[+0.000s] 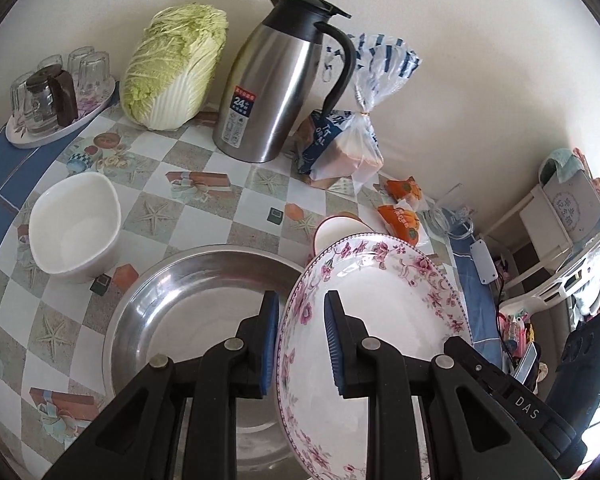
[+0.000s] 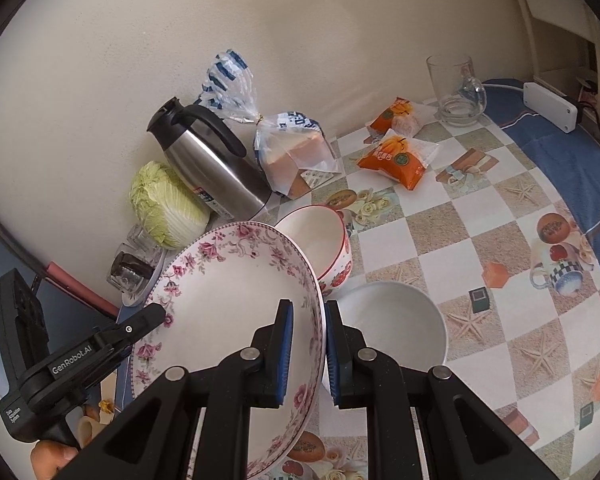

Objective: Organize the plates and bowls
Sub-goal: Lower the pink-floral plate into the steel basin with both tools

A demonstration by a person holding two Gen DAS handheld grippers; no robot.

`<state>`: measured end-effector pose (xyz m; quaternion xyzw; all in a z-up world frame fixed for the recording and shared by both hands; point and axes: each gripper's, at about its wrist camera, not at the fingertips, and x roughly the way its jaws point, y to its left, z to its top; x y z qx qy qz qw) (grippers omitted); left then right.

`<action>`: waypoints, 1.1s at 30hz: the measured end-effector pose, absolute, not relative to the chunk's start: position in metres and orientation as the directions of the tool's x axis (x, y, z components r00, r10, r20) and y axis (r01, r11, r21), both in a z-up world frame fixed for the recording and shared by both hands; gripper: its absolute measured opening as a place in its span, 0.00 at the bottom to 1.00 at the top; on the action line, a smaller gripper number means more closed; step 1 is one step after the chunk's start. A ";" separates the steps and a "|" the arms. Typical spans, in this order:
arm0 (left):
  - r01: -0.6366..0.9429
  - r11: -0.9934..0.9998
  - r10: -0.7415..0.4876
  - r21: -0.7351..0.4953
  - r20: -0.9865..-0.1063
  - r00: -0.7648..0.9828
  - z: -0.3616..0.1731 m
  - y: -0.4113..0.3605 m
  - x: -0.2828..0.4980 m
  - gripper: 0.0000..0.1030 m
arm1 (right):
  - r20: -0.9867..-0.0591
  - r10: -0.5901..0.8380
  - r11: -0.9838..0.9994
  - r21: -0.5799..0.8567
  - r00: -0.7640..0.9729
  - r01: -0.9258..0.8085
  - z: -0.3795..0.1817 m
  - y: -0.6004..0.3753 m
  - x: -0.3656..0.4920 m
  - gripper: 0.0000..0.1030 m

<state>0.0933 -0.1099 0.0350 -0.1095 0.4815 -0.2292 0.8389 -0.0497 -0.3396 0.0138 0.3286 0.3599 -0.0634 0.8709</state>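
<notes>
Both grippers, left gripper and right gripper, clamp the floral plate by opposite rims (shared load, steadier carry), tilted just above the steel basin.

The steel thermos jug, beyond the left tool's fingers, carries a label reading "24". The right gripper, at the lower right, bears "DAS". The left gripper, left of the right tool, reads "GenRobot.AI".
</notes>
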 end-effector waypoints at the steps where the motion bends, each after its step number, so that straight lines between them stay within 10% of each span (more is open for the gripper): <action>1: 0.270 0.873 -0.487 -0.406 -0.760 0.430 0.032 -0.106 0.095 0.23 | -0.674 0.134 0.775 0.528 0.727 0.346 0.011 -0.337 -0.045 0.16; 33: 0.086 0.917 -0.393 -0.390 -0.841 0.372 -0.020 -0.036 0.114 0.23 | -0.771 0.239 0.825 0.482 0.591 0.295 -0.029 -0.261 0.009 0.17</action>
